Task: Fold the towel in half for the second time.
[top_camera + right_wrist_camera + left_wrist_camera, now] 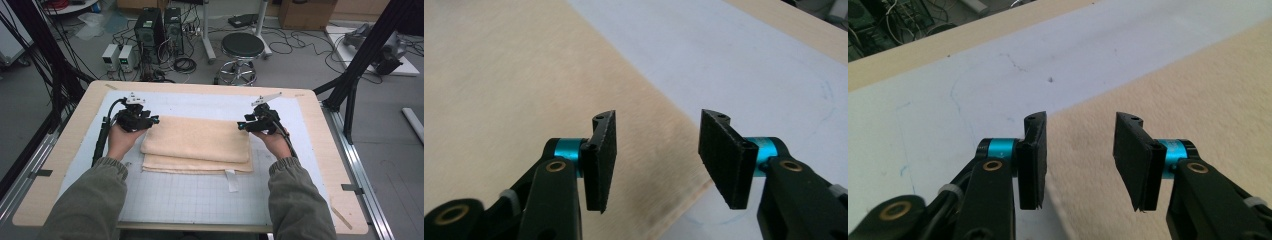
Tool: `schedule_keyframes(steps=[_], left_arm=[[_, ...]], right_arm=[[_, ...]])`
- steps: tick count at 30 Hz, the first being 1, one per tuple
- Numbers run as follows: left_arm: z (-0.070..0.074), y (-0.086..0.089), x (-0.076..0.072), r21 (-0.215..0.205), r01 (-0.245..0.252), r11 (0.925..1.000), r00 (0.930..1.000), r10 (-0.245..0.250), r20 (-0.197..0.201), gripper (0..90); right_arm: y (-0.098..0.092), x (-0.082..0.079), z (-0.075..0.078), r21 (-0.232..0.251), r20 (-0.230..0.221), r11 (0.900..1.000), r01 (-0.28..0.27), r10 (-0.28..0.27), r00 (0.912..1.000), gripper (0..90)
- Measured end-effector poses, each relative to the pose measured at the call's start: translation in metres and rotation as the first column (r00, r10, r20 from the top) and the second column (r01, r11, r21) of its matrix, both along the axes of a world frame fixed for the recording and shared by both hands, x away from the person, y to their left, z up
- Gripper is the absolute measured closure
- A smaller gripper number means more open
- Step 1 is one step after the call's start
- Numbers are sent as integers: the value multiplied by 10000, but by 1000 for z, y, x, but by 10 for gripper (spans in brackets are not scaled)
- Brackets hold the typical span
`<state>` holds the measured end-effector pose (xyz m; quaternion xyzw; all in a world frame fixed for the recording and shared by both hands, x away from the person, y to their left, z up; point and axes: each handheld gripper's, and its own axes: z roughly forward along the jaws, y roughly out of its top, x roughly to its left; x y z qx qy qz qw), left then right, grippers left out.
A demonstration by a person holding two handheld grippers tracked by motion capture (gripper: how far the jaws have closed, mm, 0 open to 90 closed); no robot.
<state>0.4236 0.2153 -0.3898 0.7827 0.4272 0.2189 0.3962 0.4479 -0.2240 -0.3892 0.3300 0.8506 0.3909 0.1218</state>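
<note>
Towel (196, 144) sits folded mid-table on the mat (200, 200), a bit toward the far edge. Left gripper (151, 120) and right gripper (242, 125) hover at its far corners, jaws apart, empty. Looks like between folds; next means pinching an edge again.

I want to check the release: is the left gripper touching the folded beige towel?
Apart. In the left gripper view the left gripper has open jaws with nothing between them, raised above the towel.
</note>
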Motion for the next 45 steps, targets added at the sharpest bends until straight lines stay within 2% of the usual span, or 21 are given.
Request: schedule_keyframes(steps=[2,4,6,8,11,13,14,15,16,17,21,22,25,28,31,35,37,41,45], left_arm=[[-2,4,-9,-8,274,9996,9995,-274,-181,522],[-4,9,-24,-158,495,9986,9987,-494,92,477],[-6,12,-37,-161,769,9969,9967,-765,276,477],[-10,16,-50,-187,1061,9942,9938,-1054,345,468],[-17,18,-65,-70,1478,9890,9886,-1475,310,465],[-21,18,-72,-64,1659,9861,9858,-1657,263,464],[-23,18,-75,-86,1781,9840,9837,-1778,258,459],[-26,17,-80,-64,1815,9834,9826,-1811,421,455],[-28,17,-82,-36,1886,9820,9812,-1883,431,456],[-30,17,-83,-51,1888,9820,9812,-1884,415,454],[-37,15,-82,157,1892,9818,9816,-1896,238,443],[-38,14,-81,190,1884,9819,9817,-1888,235,447],[-42,10,-79,424,1979,9793,9799,-1987,164,500],[-47,7,-78,770,1995,9769,9797,-2005,62,580],[-47,5,-78,969,1950,9760,9798,-1982,250,658],[-44,3,-80,1201,1896,9745,9799,-1956,400,786],[-41,4,-81,1004,1824,9781,9813,-1875,444,815],[-31,2,-84,1025,1768,9789,9805,-1843,689,824],[-17,1,-88,870,1872,9785,9769,-1948,883,824]], right_arm=[[1,-8,0,25,31,9999,-103,103,9999,436],[2,-19,0,-10,52,9997,-252,252,9997,417],[4,-32,0,-113,173,9989,-459,461,9988,414],[4,-46,-2,15,307,9977,-670,670,9973,419],[6,-63,-7,-117,401,9959,-900,904,9951,418],[7,-69,-11,-231,-123,9937,-1096,1094,9939,409],[7,-71,-11,-274,-193,9927,-1175,1170,9929,416],[8,-74,-11,-320,-239,9918,-1237,1229,9921,427],[7,-79,-11,-304,184,9915,-1267,1272,9917,434],[6,-84,-12,-186,695,9921,-1241,1251,9897,455],[0,-93,-22,66,613,9914,-1307,1300,9896,437],[0,-93,-24,39,436,9901,-1405,1402,9892,428],[4,-93,-27,-161,366,9872,-1584,1589,9866,453],[11,-91,-33,-617,144,9821,-1779,1791,9837,566],[13,-88,-39,-524,-189,9798,-1929,1922,9812,677],[10,-85,-39,-325,-120,9781,-2055,2052,9786,805],[8,-84,-37,-147,-159,9789,-2038,2036,9789,831],[4,-85,-29,-168,83,9781,-2074,2076,9782,845],[-5,-89,-17,116,409,9800,-1985,1979,9794,846]])
